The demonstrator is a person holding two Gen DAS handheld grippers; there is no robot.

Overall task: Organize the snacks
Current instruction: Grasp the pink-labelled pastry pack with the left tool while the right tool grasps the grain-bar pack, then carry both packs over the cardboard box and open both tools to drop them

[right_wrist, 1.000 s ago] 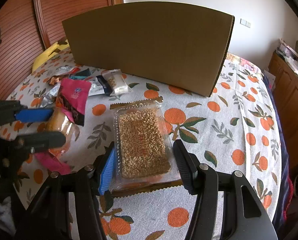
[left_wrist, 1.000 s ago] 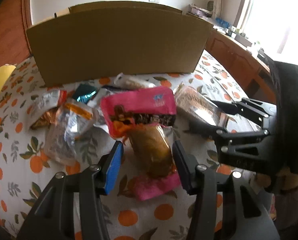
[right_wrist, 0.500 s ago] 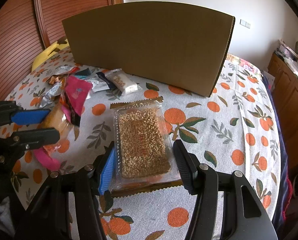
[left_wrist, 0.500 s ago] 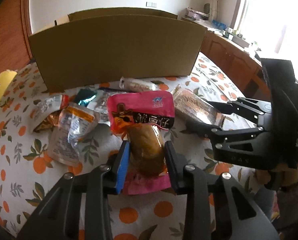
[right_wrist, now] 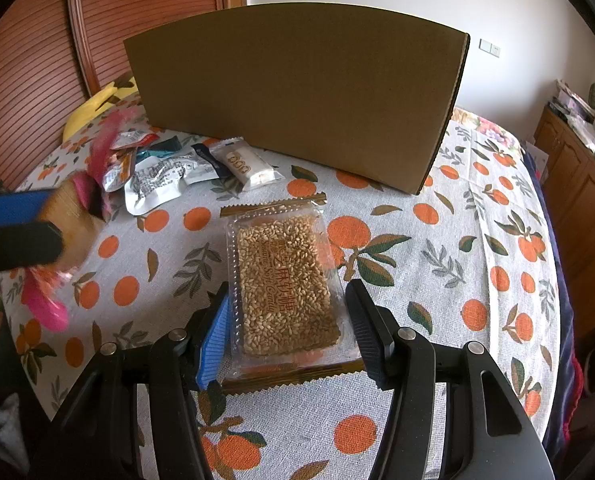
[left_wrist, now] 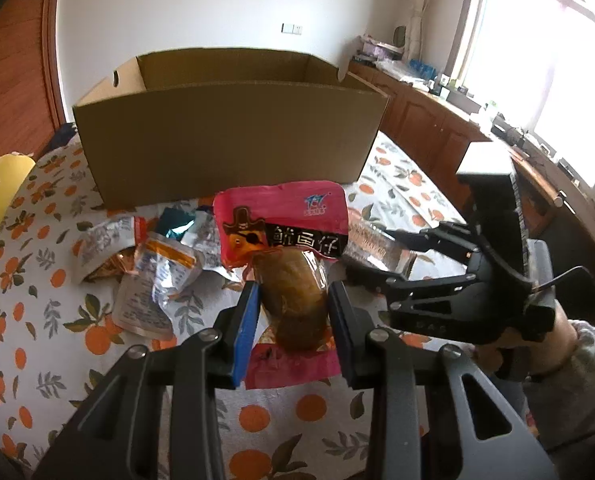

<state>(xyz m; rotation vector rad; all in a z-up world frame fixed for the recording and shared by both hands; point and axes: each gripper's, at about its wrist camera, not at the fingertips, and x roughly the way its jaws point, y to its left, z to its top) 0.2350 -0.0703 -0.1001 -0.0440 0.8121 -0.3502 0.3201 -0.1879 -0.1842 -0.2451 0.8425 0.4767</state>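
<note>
The pink pouch (left_wrist: 287, 264) is pinched at its bulging middle by the left claw (left_wrist: 293, 312) and held clear of the cloth (left_wrist: 37, 320), so it can be carried to the open box (left_wrist: 233, 136) ahead. The right claw (right_wrist: 287, 334) is spread around the sesame pack (right_wrist: 283, 280), which lies flat between its fingers, apparently ready for gripping.

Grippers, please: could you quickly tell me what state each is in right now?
Left gripper: closed on the pink snack packet.
Right gripper: open, straddling the sesame candy pack.
</note>
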